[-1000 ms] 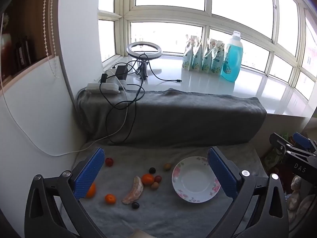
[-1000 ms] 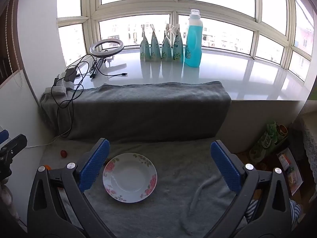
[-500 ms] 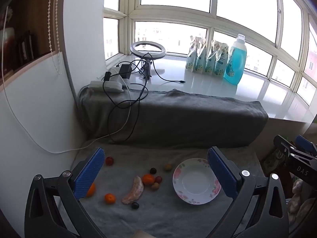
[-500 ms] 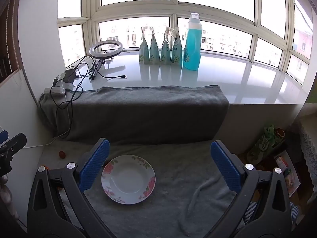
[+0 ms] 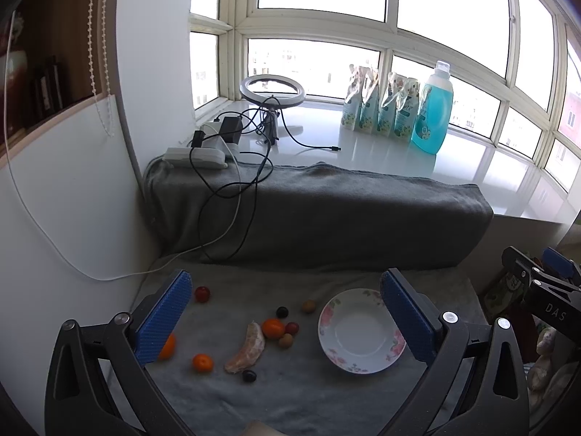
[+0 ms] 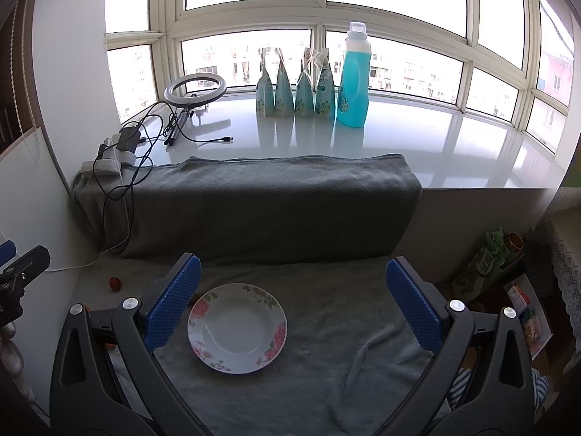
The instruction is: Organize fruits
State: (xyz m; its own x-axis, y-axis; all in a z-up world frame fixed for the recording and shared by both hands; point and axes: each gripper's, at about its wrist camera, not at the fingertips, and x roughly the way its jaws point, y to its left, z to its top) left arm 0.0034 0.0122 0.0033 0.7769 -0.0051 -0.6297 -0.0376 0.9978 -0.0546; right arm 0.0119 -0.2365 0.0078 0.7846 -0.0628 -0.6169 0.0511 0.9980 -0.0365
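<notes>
A white floral plate [image 5: 363, 330] lies empty on the grey cloth [image 5: 290, 392]; it also shows in the right wrist view [image 6: 236, 328]. Left of it lie several small fruits: a peeled orange segment [image 5: 246, 348], small oranges [image 5: 273, 328] [image 5: 202, 362], a red fruit [image 5: 202, 293], dark berries [image 5: 282, 312] [image 5: 249, 375]. My left gripper [image 5: 287, 318] is open and empty, above the fruits. My right gripper [image 6: 292, 303] is open and empty, above the plate. A red fruit [image 6: 115, 283] shows far left.
A cloth-draped ledge [image 5: 319, 210] rises behind. The windowsill holds a ring light [image 5: 273, 89], cables, a power strip [image 5: 198, 154], pouches [image 6: 296, 85] and a blue bottle [image 6: 354, 76]. Clutter stands at the right [image 6: 497, 254].
Both grippers have risen and pulled back slightly, so the scene sits lower in view. Jaws stay open. No fruit has moved.
</notes>
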